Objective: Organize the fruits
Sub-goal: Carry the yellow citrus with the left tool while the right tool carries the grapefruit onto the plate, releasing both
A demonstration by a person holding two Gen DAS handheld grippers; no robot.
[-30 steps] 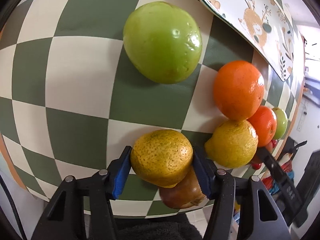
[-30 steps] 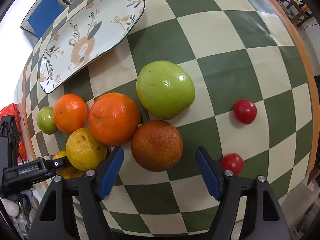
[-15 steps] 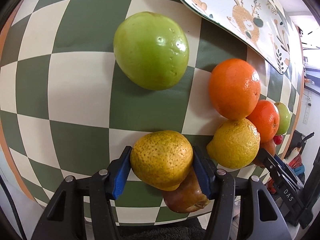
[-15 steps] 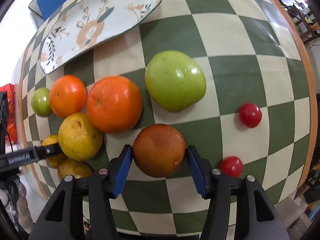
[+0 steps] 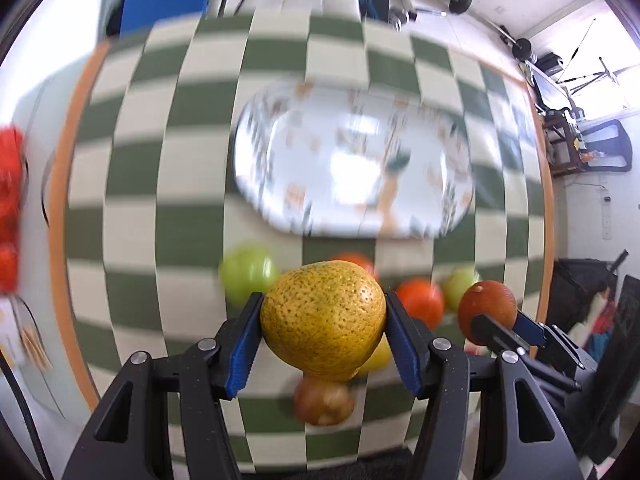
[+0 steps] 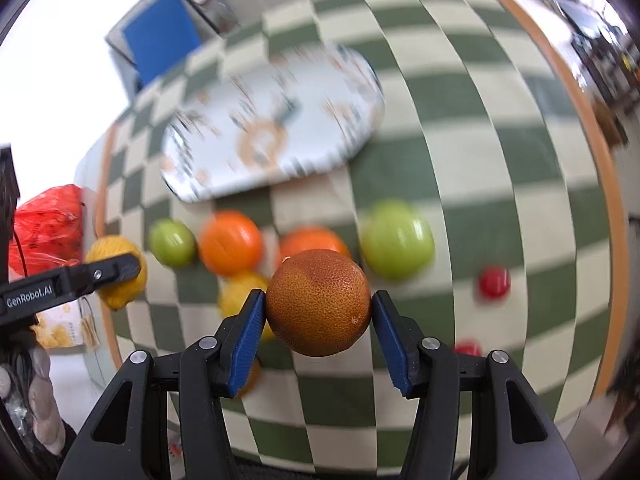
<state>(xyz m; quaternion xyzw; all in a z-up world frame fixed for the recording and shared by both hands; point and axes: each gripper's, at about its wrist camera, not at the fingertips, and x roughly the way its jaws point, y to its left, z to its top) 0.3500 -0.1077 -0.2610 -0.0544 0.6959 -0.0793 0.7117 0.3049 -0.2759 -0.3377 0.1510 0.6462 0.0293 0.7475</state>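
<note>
My left gripper (image 5: 322,314) is shut on a speckled yellow-green orange (image 5: 320,324) and holds it above the checked table. My right gripper (image 6: 319,308) is shut on a dark reddish-brown orange (image 6: 319,302), also off the table. The left wrist view shows that second fruit (image 5: 486,306) low on the right. Beyond both lies the empty oval floral plate (image 5: 352,160) (image 6: 272,128). On the cloth below stay a big green fruit (image 6: 396,240), two oranges (image 6: 230,242) (image 6: 312,244), a small green one (image 6: 172,242), a lemon (image 6: 240,292) and a brownish fruit (image 5: 324,398).
Two small red tomatoes (image 6: 494,282) (image 6: 466,348) lie to the right of the pile. A red plastic bag (image 6: 48,224) sits off the table's left edge. Behind the far edge stands a blue chair (image 6: 160,40). An orange rim (image 6: 604,184) borders the table.
The right jaws closed on the dark orange. Both grippers then rose with their fruit and tilted, so the plate and far table edge came into view.
</note>
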